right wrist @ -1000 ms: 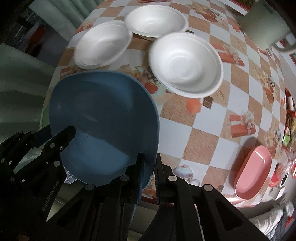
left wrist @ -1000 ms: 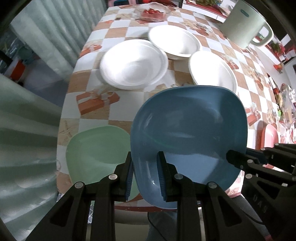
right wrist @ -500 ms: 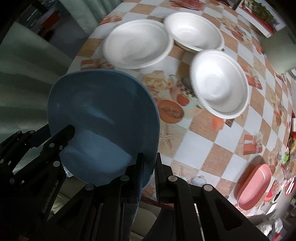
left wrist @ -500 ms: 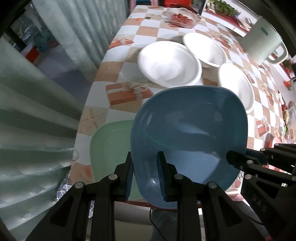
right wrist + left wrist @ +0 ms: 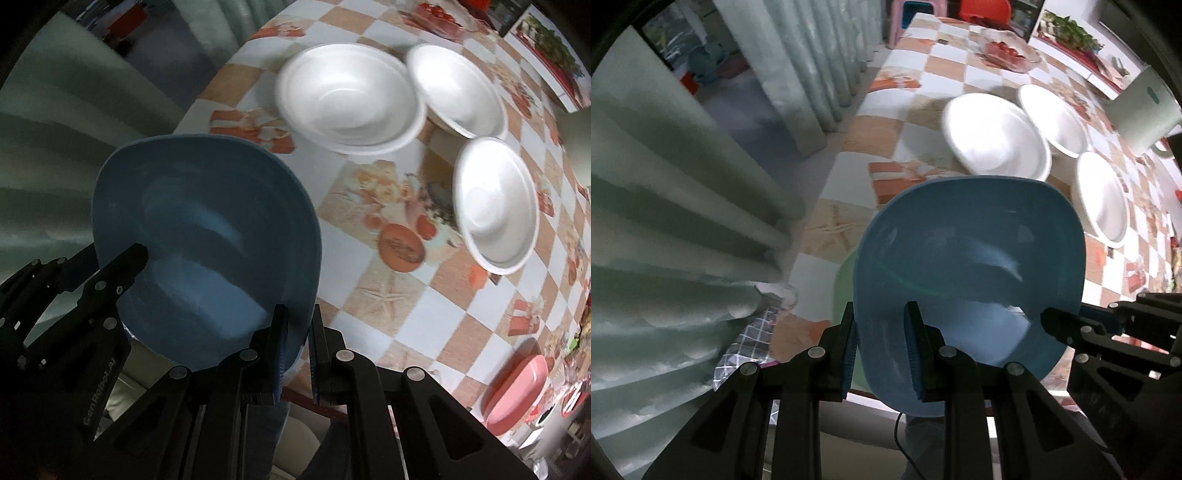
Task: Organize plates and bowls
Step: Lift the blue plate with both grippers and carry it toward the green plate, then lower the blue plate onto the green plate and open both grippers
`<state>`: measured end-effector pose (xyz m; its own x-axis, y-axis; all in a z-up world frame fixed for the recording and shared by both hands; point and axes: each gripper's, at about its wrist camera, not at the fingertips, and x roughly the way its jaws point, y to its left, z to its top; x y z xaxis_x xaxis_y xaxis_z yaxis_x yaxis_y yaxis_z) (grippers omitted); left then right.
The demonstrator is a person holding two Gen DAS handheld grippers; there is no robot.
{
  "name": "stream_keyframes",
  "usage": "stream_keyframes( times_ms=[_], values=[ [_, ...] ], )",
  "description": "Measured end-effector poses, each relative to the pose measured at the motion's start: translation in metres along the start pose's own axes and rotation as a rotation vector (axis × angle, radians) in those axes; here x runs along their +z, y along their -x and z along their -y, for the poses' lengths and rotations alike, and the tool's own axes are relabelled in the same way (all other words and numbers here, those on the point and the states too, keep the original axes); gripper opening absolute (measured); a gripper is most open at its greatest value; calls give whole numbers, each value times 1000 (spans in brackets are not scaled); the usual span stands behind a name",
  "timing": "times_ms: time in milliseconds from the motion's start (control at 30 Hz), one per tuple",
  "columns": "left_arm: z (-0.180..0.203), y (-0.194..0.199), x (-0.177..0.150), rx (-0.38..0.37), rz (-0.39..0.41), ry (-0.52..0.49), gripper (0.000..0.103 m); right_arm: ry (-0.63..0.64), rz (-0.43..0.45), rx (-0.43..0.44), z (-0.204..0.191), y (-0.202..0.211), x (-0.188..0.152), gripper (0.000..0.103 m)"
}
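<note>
A blue square plate point(image 5: 967, 266) is held in the air by both grippers. My left gripper point(image 5: 881, 350) is shut on its left rim. My right gripper point(image 5: 297, 350) is shut on its right rim, and the plate point(image 5: 207, 236) fills the left of the right wrist view. A green plate point(image 5: 844, 291) lies on the table directly under it, mostly hidden. Three white bowls point(image 5: 993, 136) point(image 5: 1052, 122) point(image 5: 1102, 199) sit further back; they also show in the right wrist view point(image 5: 351, 96) point(image 5: 458, 88) point(image 5: 496, 203). A pink plate point(image 5: 517, 391) lies at the table's near right edge.
The checkered tablecloth point(image 5: 373, 280) covers the table. A pale curtain point(image 5: 683, 206) hangs close on the left, past the table edge. A glass bowl of red fruit point(image 5: 1008, 51) and a pale green kettle point(image 5: 1145, 110) stand at the far end.
Both grippers have carried the blue plate leftward, over the green plate, which is now almost covered. The bowls have shifted right in view.
</note>
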<state>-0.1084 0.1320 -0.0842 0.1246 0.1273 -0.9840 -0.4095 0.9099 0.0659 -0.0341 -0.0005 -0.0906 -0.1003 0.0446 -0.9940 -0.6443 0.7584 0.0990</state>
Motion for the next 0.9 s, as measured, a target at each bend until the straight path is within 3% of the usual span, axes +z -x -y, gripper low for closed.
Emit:
stream_keyframes(
  times_ms=[533,767,833,900],
  values=[
    [-15,-31,-10,33,-104,-2,27,-18,-94,64,-6,-35,4,12],
    [-18,-36,-5,30,-112,6,28,-10,-115,73,-8,-45,2,12],
    [-19,-36,-4,20,-115,15,36,0,-116,74,-9,-45,2,12],
    [-20,-36,-3,32,-105,20,66,12,-119,77,-11,-43,4,12]
  ],
)
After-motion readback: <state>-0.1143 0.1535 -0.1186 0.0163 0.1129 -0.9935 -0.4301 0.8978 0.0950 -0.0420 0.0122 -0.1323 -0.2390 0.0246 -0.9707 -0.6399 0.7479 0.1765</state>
